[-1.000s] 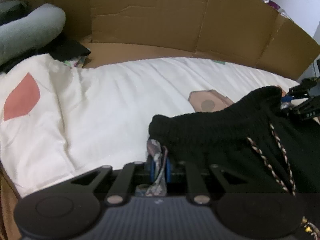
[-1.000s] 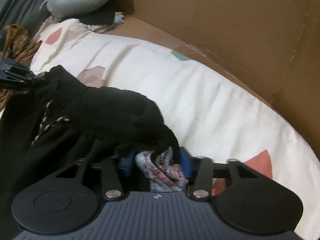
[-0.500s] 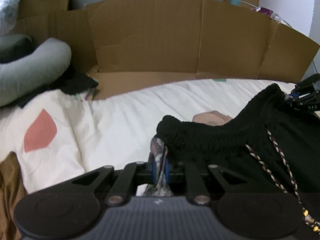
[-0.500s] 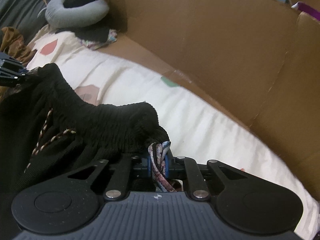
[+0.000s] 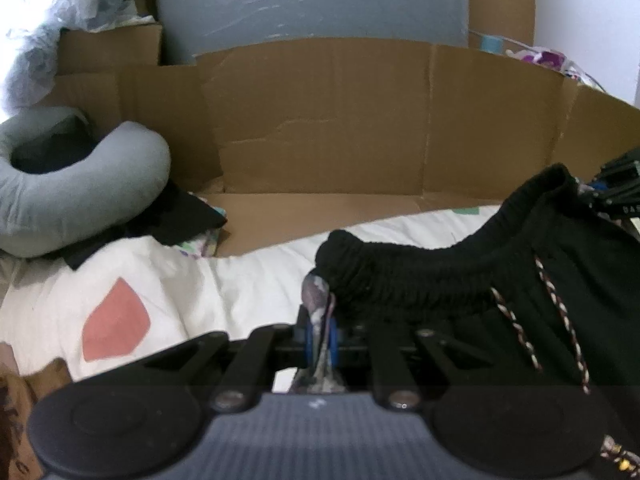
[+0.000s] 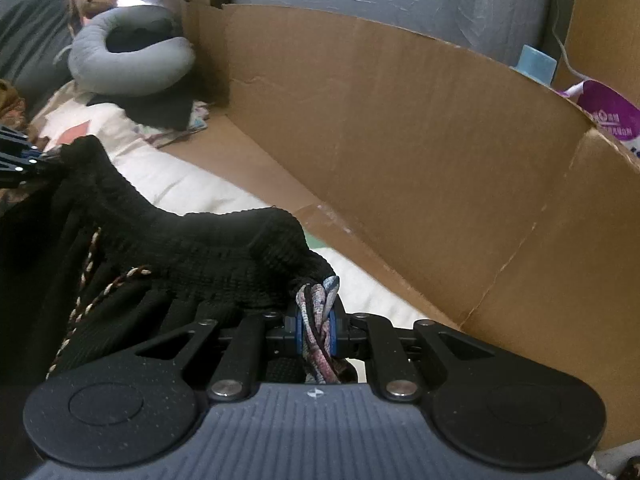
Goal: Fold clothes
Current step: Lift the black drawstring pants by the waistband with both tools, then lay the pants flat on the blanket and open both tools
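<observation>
On a white bedsheet (image 5: 248,280) walled by cardboard (image 5: 320,120), left gripper (image 5: 319,330) and right gripper (image 6: 316,326), each clamped shut on patterned fabric beside the waistband, hold black drawstring trousers (image 5: 460,276) aloft, apparently unfolded.

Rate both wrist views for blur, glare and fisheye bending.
Left wrist view: bright glare blows out the plastic at upper left; the cardboard and waistband are soft, the drawcord slightly smeared; dark rounded corners show the fisheye. Right wrist view: sharper, with the waistband's knit visible; the cardboard edge bows strongly; a washed-out patch at top left.
</observation>
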Available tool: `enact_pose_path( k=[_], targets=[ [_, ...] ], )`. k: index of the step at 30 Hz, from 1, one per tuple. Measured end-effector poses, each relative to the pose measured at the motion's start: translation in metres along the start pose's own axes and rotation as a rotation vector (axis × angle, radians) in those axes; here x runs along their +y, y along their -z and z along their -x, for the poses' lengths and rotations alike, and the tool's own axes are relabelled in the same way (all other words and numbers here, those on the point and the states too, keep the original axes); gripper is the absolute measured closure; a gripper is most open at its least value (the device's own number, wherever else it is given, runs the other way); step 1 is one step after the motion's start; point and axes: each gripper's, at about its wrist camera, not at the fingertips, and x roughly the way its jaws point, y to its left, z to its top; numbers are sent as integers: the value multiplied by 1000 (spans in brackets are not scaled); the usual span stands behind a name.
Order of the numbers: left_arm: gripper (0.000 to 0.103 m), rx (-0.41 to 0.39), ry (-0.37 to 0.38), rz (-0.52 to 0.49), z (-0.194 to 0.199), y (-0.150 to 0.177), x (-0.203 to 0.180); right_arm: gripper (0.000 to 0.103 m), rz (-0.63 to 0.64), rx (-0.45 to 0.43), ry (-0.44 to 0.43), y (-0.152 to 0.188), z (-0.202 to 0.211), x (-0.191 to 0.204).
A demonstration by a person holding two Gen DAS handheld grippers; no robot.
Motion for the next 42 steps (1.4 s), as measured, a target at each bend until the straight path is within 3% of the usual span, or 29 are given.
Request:
enact_pose_path(
  k=[6, 16, 19, 25, 30, 32, 33, 36, 38, 42],
  targets=[
    [95, -23, -8, 15, -8, -14, 9, 93, 19, 18, 47, -16, -14, 1],
    [94, 134, -11, 53, -57, 3, 19, 91, -8, 149, 14, -19, -65, -11],
    [95, 139, -24, 45, -58, 3, 21, 91, -5, 153, 24, -16, -73, -10],
    [96, 70, -76, -11, -41, -9, 20, 97, 47, 76, 42, -33, -63, -1],
    [96, 153, -64, -3, -64, -2, 25, 94, 26, 147, 40, -31, -82, -4],
    [87, 188, -57, 19, -71, 2, 26, 87, 8, 200, 37, -26, -93, -7],
    [83, 200, -57, 30, -74, 3, 26, 74, -3, 220, 34, -24, -97, -8],
    [69, 196, -67, 60, -64, -3, 31, 57, -50, 211, 14, -21, -82, -20],
    [55, 166, -81, 45, -50, -8, 31, 56, -95, 193, -8, -20, -63, -31],
    [51, 131, -63, 20, -18, -18, 24, 56, -242, 156, -43, -18, -20, -56]
  ],
)
